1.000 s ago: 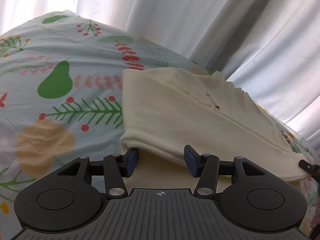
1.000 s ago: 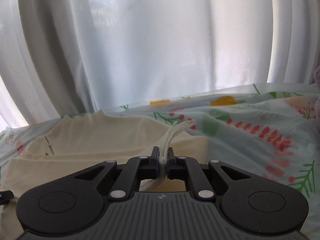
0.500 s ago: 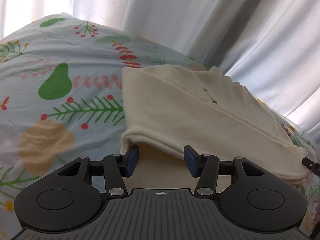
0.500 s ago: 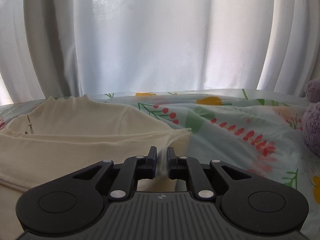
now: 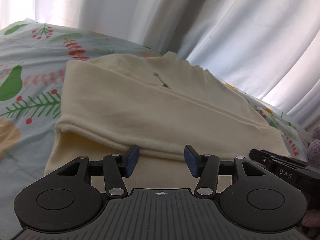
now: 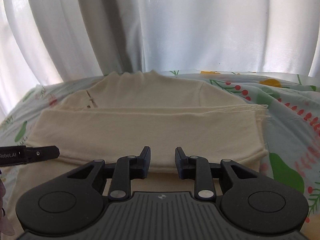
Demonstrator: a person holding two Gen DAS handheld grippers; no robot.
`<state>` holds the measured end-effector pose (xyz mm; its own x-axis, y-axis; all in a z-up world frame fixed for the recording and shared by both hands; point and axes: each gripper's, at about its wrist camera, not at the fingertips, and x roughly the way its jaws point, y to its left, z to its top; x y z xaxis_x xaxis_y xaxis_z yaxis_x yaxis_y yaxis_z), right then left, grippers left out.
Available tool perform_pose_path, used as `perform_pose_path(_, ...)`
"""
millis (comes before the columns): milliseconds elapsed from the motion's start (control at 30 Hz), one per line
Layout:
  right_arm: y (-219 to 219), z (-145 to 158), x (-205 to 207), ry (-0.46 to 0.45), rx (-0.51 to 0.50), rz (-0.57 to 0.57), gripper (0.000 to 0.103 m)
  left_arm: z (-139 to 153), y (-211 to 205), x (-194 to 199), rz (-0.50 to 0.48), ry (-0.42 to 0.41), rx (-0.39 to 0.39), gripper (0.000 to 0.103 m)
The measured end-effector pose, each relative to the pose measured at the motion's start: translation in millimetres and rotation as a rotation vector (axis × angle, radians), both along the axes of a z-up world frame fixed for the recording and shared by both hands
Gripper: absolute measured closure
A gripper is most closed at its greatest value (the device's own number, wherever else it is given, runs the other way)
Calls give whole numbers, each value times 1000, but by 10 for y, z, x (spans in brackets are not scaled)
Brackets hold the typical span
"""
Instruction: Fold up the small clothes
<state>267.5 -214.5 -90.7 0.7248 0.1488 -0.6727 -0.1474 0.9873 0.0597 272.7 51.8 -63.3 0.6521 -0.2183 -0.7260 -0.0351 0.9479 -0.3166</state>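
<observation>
Both tools stand released. Our left gripper (image 5: 161, 161), black with blue pads, has its jaws spread wide and nothing between them, low centre of the left wrist frame, tips at the near folded edge of the cream knit garment (image 5: 152, 112). Our right gripper (image 6: 162, 163), black throughout, is likewise parted and empty, low centre of the right wrist frame, tips just at the same fold line.

We note the cream knit garment (image 6: 140, 128) lying flat on the pale blue bedsheet printed with pears, sprigs and red berries (image 5: 30, 92), its lower part doubled up over the body so a layered edge runs across mid-frame. A frayed hem shows at the right of the right wrist view. A small dark mark, possibly a pin or stitching, sits near the collar; we cannot make it out.

White pleated curtains (image 6: 160, 26) fill the upper frame. A purple plush object (image 5: 314, 146) peeks in at the right edge of the left wrist view.
</observation>
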Motion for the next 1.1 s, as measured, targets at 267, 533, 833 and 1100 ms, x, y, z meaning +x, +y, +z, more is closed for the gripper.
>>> perform_pose_path(267,111,-95,185,-38,-136,-15,77,-62,-128,-13,-69,-64,126,46)
perform_pose_path(533,-99,-11,-28,-34,-4,-24,63,37,-37,-193,-63,-13,109,44)
perform_pose_path(833,-179,-85,-68,-17,-15,-56,65,42,42,-270,-45,7,160,43)
perform_pose_path(1100,-505,115,-787,39,241,26,66,292,229,-890,-88,19,154,43)
